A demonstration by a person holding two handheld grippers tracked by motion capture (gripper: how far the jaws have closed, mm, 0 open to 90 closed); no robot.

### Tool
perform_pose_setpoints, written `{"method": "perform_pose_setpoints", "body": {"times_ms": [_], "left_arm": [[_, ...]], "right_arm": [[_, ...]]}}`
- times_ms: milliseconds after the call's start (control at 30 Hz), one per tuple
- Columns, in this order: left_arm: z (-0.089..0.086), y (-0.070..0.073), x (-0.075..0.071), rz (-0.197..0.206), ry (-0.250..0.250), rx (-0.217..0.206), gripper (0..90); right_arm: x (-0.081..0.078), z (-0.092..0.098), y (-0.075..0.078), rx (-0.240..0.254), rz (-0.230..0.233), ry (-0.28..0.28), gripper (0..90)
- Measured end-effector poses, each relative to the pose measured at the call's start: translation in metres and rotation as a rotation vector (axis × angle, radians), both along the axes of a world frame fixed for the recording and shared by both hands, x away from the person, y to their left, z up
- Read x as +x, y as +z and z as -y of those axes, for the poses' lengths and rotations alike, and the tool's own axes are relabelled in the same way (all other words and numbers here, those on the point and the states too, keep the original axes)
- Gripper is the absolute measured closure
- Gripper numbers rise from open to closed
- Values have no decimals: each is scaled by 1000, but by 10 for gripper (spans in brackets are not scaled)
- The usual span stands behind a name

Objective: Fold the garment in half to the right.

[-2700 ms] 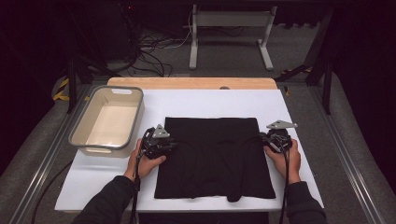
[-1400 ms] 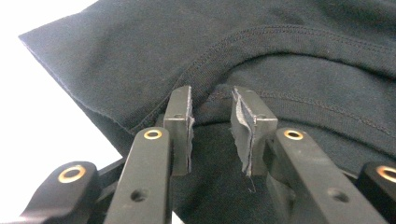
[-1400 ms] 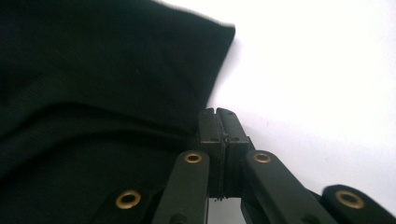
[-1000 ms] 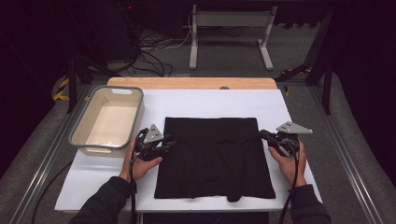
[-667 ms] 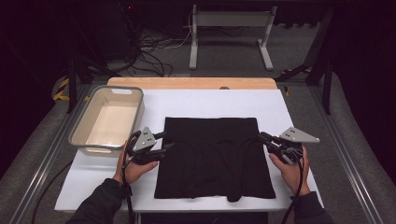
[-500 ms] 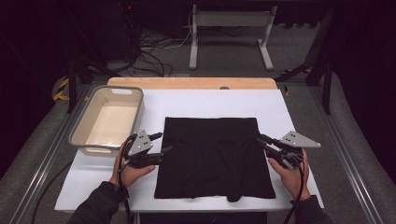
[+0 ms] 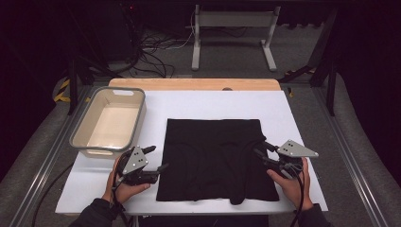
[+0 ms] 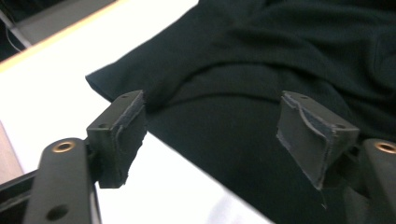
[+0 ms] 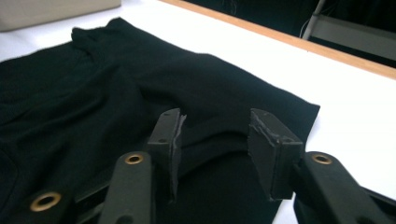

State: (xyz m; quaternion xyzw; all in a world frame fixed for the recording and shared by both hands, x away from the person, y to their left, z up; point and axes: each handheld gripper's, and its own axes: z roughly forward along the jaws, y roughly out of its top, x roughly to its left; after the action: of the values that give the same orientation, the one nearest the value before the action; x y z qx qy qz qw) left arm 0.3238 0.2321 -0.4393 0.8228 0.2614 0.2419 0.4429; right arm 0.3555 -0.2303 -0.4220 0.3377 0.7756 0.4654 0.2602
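Black cloth (image 7: pixel 215 158), beige tub (image 7: pixel 111 122) overhead

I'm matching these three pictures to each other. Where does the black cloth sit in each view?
High view: black cloth lies flat mid-table, between both grippers.
Left gripper view: it covers the upper right, behind the open jaws.
Right gripper view: it spreads left and centre.
Shared landmark: the white tabletop.

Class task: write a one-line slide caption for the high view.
Black cloth flat on white table, open tongs at its left and right edges, empty tub beside.
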Motion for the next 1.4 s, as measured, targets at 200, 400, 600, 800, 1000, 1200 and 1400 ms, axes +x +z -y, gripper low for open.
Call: {"method": "perform_pose_setpoints", "body": {"times_ms": [200, 400, 600, 800, 1000, 1200, 1400], "left_arm": [[7, -5, 9, -39, 36, -1, 220], [33, -1, 42, -60, 65, 27, 205], [53, 10, 99, -67, 129, 16, 202], [53, -1, 153, -169, 227, -10, 205], [55, -17, 185, -267, 290, 18, 228], [58, -18, 189, -315, 244, 19, 445], [58, -17, 186, -338, 212, -12, 839]], "right_arm": [[8, 5, -5, -8, -38, -44, 484], [50, 12, -4, 28, -89, -69, 430], [113, 17, 5, -16, -161, -112, 394], [156, 10, 2, -29, -220, -155, 392], [181, 4, -19, -36, -307, -182, 411], [185, -1, -28, -69, -340, -172, 496], [178, -4, -26, -74, -356, -107, 792]]}}
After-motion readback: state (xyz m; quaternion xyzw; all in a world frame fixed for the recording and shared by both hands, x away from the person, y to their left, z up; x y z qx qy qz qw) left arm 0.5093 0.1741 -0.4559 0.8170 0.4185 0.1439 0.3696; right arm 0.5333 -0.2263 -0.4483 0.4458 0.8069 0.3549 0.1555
